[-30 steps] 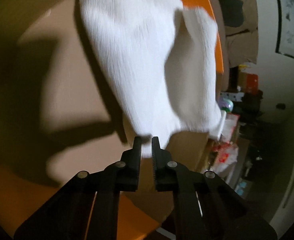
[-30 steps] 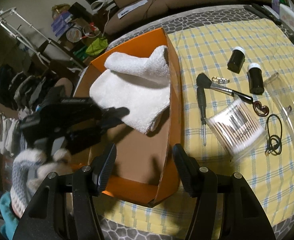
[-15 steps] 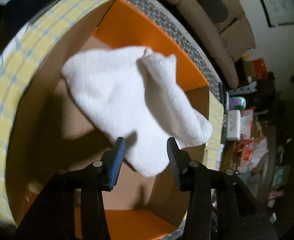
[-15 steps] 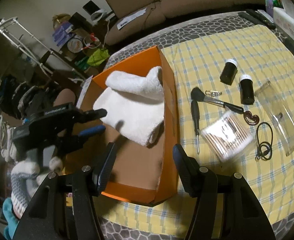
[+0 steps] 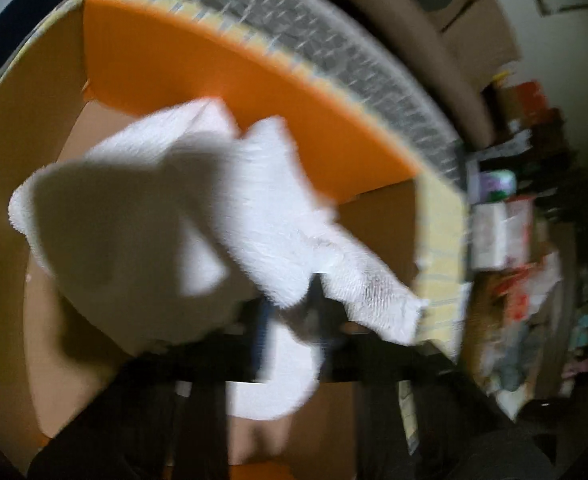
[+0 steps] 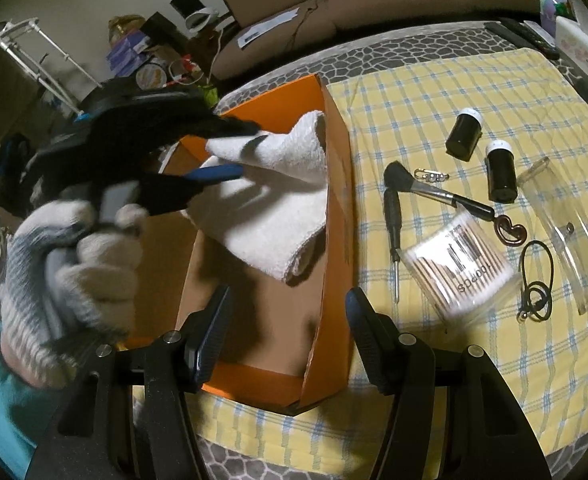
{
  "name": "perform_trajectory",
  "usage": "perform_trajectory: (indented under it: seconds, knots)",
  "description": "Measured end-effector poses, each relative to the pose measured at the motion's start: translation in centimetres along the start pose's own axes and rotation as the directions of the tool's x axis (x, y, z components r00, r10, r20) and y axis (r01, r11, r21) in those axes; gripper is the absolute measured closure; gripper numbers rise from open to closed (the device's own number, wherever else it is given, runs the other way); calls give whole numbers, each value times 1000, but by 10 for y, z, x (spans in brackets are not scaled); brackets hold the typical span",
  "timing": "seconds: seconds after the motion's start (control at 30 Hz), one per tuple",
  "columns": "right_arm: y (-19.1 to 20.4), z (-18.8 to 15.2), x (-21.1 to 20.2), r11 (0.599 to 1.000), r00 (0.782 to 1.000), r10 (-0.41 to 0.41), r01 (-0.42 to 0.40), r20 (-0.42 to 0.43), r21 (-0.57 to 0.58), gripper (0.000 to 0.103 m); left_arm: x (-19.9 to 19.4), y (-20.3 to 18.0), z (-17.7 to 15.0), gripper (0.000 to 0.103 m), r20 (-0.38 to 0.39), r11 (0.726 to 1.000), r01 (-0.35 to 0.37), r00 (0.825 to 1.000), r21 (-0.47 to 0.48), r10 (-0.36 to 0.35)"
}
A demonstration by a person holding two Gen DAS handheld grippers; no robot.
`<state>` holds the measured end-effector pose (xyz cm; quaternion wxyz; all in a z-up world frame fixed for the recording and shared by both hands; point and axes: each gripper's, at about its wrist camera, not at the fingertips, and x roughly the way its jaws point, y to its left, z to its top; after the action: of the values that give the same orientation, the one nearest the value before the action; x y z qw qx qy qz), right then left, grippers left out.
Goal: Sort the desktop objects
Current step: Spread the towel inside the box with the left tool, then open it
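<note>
White terry towel [image 6: 278, 200] in orange cardboard box [image 6: 336, 216], on yellow plaid cloth [image 6: 474, 92].

Towel: fluffy, loosely folded, one end humped against the box wall. Left gripper [image 6: 242, 152]: fingers spread, straddling the towel's folded edge, not clamped. Right gripper [image 6: 286, 328]: parted wide, holding nothing, above the box's near end. Beside the box: makeup brush [image 6: 422, 184], two dark vials [image 6: 464, 134], clear cotton-swab tub [image 6: 460, 268].

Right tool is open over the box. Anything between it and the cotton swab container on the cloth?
Nothing visible does. The right tool hangs over the orange box; the cotton swab container lies right of the box wall.
</note>
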<state>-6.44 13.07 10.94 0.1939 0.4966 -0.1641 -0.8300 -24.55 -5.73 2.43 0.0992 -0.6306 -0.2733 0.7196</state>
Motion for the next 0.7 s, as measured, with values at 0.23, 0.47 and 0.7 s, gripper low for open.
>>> perform_trajectory:
  seconds: [0.23, 0.47, 0.7]
  knots:
    - [-3, 1, 2, 1000, 1000, 4, -4, -2, -5, 42, -2, 24, -16, 92, 16, 981, -153, 988, 117, 152]
    - [8, -4, -8, 999, 1000, -14, 14, 7, -29, 42, -39, 4, -22, 83, 32, 994, 27, 999, 109, -30]
    - [11, 0, -23, 999, 999, -13, 14, 37, -36, 42, -57, -35, -15, 82, 55, 981, 112, 991, 159, -122]
